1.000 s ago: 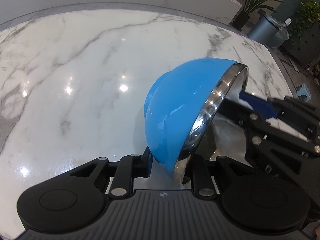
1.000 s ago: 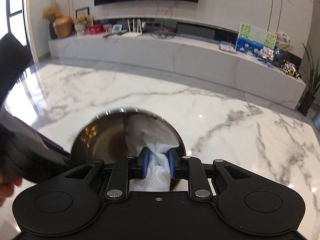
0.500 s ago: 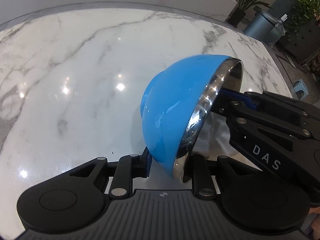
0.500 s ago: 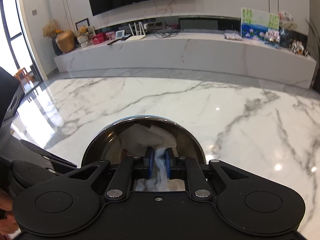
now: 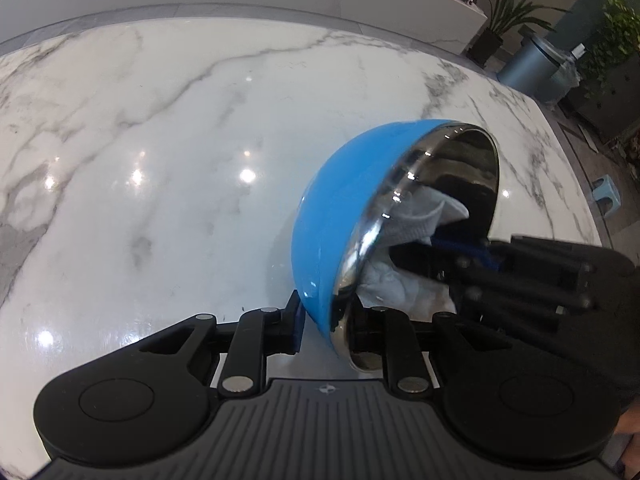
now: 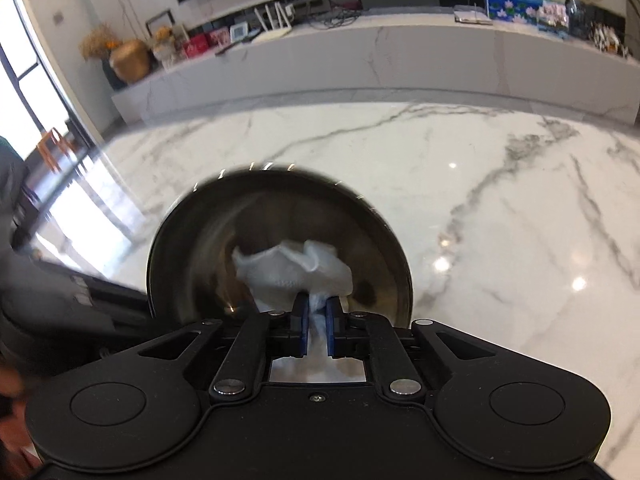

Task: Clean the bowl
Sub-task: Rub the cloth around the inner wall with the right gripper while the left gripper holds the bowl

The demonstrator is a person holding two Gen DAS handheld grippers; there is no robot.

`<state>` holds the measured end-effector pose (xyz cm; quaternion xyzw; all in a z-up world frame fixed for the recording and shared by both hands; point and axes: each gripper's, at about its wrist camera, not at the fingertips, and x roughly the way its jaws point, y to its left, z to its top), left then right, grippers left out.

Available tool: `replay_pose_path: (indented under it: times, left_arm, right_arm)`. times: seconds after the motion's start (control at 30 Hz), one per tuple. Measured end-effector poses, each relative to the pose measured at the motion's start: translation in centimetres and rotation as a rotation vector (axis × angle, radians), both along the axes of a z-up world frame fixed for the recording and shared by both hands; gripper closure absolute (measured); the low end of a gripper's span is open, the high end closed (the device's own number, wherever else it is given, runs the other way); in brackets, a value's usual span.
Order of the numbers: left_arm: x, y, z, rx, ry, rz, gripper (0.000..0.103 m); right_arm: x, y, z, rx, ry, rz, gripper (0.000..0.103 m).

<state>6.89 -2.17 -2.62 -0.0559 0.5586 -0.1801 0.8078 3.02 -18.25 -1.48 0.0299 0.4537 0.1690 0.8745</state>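
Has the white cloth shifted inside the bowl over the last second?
Yes. The white cloth now sits nearer the middle of the bowl, lower against its far rim.

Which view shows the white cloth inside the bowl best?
The right wrist view: it looks straight into the bowl, with the white cloth bunched against the steel inside and pinched by the right gripper. The left wrist view sees the bowl edge-on; its rim and the right gripper's fingers hide part of the cloth.

White marble table (image 5: 168, 152), grey-veined, glossy with light spots. Long marble console (image 6: 400, 60) behind. Grey bin (image 5: 532, 66) beside potted plant (image 5: 504, 12).
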Motion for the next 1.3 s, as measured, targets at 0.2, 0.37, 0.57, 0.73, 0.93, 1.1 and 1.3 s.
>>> replay_pose_path:
  times: [0.2, 0.37, 0.57, 0.73, 0.93, 1.1, 1.3]
  left_arm:
    - [0.3, 0.3, 0.0, 0.005, 0.000, 0.021, 0.089]
    - [0.3, 0.0, 0.0, 0.013, -0.009, 0.013, 0.089]
    - [0.6, 0.3, 0.0, -0.004, 0.003, 0.024, 0.090]
    - [0.6, 0.2, 0.0, -0.005, 0.006, 0.026, 0.090]
    - [0.5, 0.4, 0.0, -0.011, 0.007, 0.030, 0.090]
    - [0.6, 0.5, 0.0, -0.045, 0.019, 0.040, 0.090]
    - [0.5, 0.5, -0.3, -0.057, 0.023, 0.064, 0.083]
  right_arm:
    - [-1.2, 1.3, 0.5, -0.178, -0.055, 0.056, 0.097]
    - [-1.9, 1.2, 1.1, -0.192, -0.103, 0.076, 0.097]
    - [-3.3, 2.4, 2.2, -0.183, -0.166, 0.206, 0.068]
    - [-3.5, 3.5, 1.8, -0.211, -0.167, 0.252, 0.062]
    - [-3.0, 3.9, 0.9, -0.226, -0.137, 0.244, 0.063]
    - [-2.7, 4.1, 0.2, -0.254, -0.126, 0.234, 0.064]
    - [-1.8, 3.1, 0.2, -0.205, -0.090, 0.147, 0.078]
